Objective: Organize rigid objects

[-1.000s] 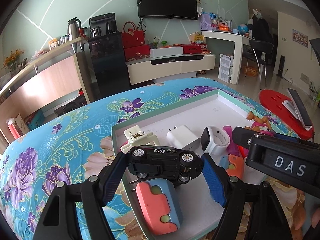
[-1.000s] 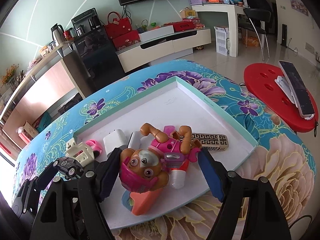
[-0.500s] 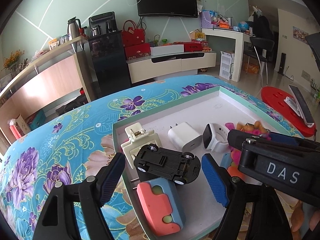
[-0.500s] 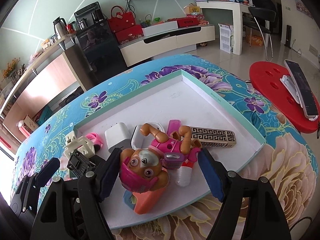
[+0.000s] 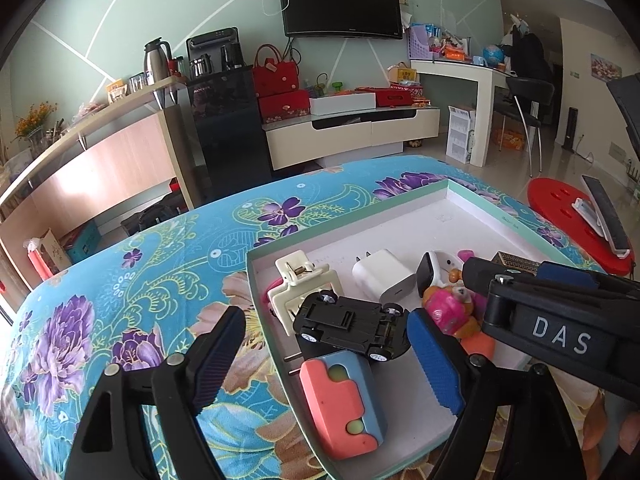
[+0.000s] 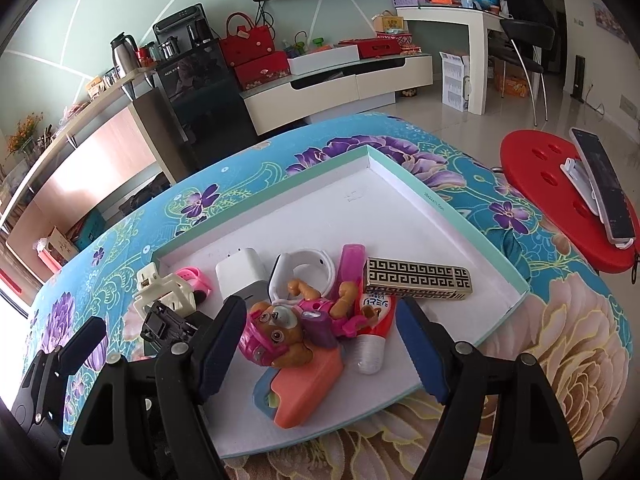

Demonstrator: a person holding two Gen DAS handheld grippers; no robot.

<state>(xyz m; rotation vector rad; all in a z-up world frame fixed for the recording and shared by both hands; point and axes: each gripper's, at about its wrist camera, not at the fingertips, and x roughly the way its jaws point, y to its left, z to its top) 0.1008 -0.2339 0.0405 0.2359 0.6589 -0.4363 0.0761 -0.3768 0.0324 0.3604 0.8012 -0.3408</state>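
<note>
The black toy car (image 5: 351,326) is lying upside down in the white tray (image 5: 460,208), near its left edge, long axis crosswise. The left claw (image 5: 326,356) is standing apart, empty, nearer to it. The right claw (image 6: 320,346) is standing apart around the pink puppy figure (image 6: 288,334).
</note>
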